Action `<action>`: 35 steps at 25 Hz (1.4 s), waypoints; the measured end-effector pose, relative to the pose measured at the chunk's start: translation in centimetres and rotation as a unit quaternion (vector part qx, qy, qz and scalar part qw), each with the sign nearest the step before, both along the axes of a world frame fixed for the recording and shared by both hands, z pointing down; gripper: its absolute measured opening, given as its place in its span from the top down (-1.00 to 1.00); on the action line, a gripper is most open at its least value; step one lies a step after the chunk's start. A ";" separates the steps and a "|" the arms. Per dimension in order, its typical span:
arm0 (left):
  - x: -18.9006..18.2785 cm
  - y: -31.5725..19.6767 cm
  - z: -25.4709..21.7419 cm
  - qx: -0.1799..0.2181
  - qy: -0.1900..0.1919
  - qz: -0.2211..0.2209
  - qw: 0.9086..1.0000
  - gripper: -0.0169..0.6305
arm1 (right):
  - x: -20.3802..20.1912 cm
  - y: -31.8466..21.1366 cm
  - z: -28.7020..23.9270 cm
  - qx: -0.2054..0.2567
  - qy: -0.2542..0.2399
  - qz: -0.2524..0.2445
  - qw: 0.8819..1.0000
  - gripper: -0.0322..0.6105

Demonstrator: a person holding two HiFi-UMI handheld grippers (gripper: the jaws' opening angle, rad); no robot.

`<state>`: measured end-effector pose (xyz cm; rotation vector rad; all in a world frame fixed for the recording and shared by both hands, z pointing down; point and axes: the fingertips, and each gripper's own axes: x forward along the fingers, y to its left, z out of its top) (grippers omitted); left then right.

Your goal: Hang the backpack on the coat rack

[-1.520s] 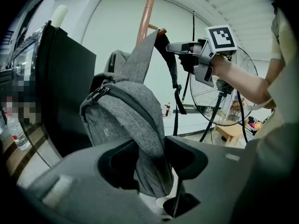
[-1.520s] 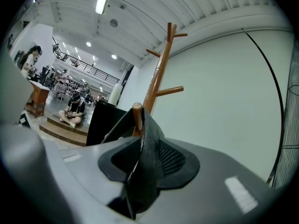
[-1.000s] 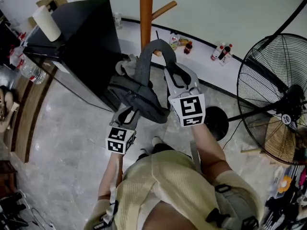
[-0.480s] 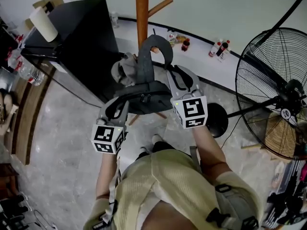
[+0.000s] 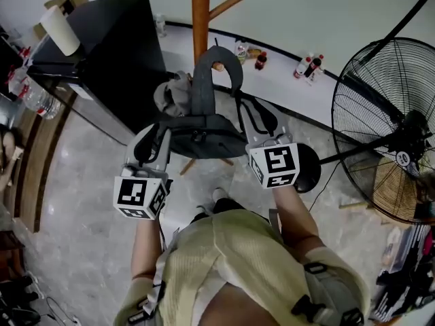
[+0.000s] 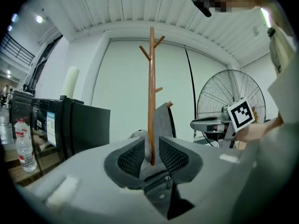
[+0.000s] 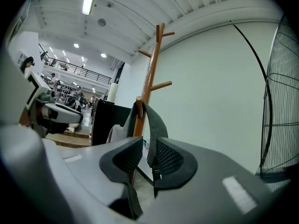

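Observation:
A grey backpack [image 5: 204,138] is held up in front of the wooden coat rack [image 5: 200,12]. Its wide shoulder strap [image 5: 202,80] loops over a low peg [image 5: 218,66]. My left gripper [image 5: 155,141] is shut on the bag's body; grey fabric with a zipper [image 6: 156,171] fills the gap between its pads. My right gripper [image 5: 257,117] is at the thin lower strap, and its jaws are closing. In the right gripper view the strap [image 7: 152,120] runs down along the right pad [image 7: 170,160], with a gap to the left pad, and the peg [image 7: 138,101] shows just beyond.
A black cabinet [image 5: 115,53] with a paper roll [image 5: 58,29] on top stands left of the rack. A large standing fan [image 5: 387,128] and its round base [image 5: 309,168] are at the right. Bottles [image 5: 306,66] line the wall's foot.
My left gripper has risen, swinging the bag's body up from a slant to nearly level. The strap loop has settled over the peg. My right gripper drew back slightly toward the person.

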<state>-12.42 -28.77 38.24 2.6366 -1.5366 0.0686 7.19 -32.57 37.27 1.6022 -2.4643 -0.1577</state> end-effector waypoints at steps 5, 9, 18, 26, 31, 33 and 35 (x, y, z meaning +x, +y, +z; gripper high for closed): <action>-0.3 0.1 -1.6 0.004 0.053 0.010 0.999 0.70 | 0.2 1.0 -0.2 0.000 -0.008 0.000 1.000 0.60; -0.9 0.0 -2.2 0.004 0.084 0.002 0.996 0.91 | 0.1 1.6 -0.2 -0.001 -0.009 -0.001 1.000 0.62; -1.2 0.1 -2.8 -0.003 0.114 0.002 0.993 0.98 | 0.3 2.7 -0.3 -0.008 -0.028 -0.005 1.000 0.72; -0.3 0.5 -2.2 -0.022 0.130 0.014 0.991 0.99 | 0.7 3.5 -0.4 -0.015 -0.041 -0.002 0.999 0.89; -0.8 0.2 -1.4 -0.046 0.152 0.004 0.987 0.98 | 1.0 3.4 -0.5 -0.024 -0.061 0.002 0.998 0.89; -0.9 0.2 -1.2 -0.052 0.166 0.005 0.985 0.98 | 1.2 3.4 -0.5 -0.026 -0.070 0.004 0.997 0.89; -0.8 0.1 -1.1 -0.055 0.179 0.009 0.982 0.99 | 1.3 3.3 -0.6 -0.029 -0.079 0.004 0.996 0.89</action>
